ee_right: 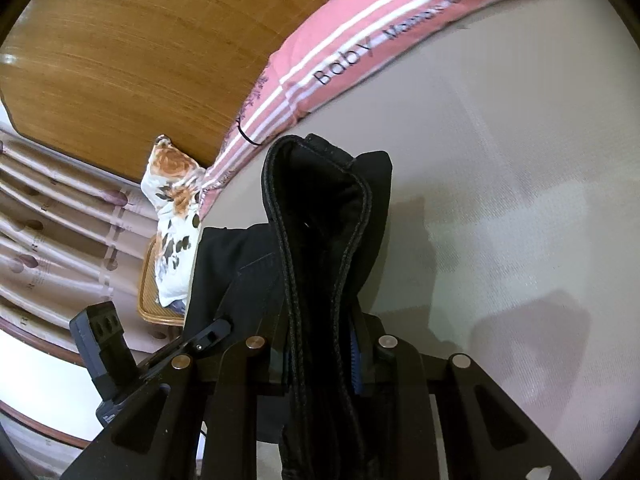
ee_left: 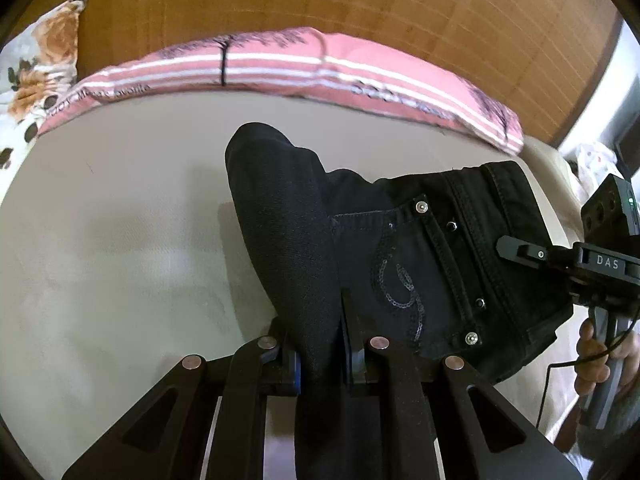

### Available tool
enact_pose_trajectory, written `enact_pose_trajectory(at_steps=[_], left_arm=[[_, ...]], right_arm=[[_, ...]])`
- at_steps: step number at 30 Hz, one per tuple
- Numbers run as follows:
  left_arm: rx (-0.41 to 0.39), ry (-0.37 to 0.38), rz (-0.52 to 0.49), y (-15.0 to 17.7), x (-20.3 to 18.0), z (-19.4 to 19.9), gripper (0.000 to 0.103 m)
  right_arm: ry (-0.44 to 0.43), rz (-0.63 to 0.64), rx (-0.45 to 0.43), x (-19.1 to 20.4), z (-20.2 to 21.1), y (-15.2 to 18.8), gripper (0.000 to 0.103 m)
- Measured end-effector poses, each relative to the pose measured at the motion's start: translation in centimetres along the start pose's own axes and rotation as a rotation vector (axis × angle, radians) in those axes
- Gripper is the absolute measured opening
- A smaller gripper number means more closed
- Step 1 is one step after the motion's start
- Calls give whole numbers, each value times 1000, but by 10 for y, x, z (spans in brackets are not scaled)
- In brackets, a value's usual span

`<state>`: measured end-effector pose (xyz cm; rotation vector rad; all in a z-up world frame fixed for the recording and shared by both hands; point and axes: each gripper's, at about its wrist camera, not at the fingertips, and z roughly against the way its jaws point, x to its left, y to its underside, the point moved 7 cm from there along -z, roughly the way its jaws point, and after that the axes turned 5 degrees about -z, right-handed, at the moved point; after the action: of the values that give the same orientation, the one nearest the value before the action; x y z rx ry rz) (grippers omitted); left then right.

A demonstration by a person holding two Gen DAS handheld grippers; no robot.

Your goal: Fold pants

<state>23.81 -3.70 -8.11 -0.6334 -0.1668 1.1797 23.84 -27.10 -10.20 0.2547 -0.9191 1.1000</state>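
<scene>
The left gripper (ee_left: 320, 344) is clamped on a fold of the black denim pants (ee_left: 420, 264), which lie on the beige bed sheet (ee_left: 120, 220). The right gripper (ee_right: 324, 344) pinches their stitched waistband (ee_right: 320, 200); a pink striped pillow (ee_left: 300, 64) lies at twelve o'clock.

The pants (ee_left: 420, 248) are showing black, with silver rivets and a dark sequin swirl on the pocket. The bed sheet (ee_left: 120, 220) is looking plain cream. The pillow (ee_left: 280, 64) along the upper frame is showing pink with white stripes and dark lettering. A cushion (ee_left: 40, 60) at upper left is wearing orange flowers on white.
</scene>
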Motion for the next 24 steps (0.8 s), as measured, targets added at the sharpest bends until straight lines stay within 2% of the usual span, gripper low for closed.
enact_pose_trajectory(at_steps=[9,18,20,21,22,23,24], left_arm=[[-17,-24,29,-42,40,-23,14],[-19,-41,35,-64,66,-57,15],[16,-52,47,-55,76,-71,24],[26,-49,56,-51,79,-75,28],[39,-48,77,-44,85,-79,37],[39,-58,88,-39,89,-80,46],[34,-63,90,-37,91,-79,48]], right_arm=[[4,16,21,17,-43,-40,20],[81,61,1,15,-75,-73,20],[109,52,-8,4,-79,-73,23],[137,49,-10,-5,-80,-71,31],[176,50,-14,-12,-80,-69,37],[203,56,-17,-16,-79,-67,38],[209,68,-20,-19,-76,-62,41]])
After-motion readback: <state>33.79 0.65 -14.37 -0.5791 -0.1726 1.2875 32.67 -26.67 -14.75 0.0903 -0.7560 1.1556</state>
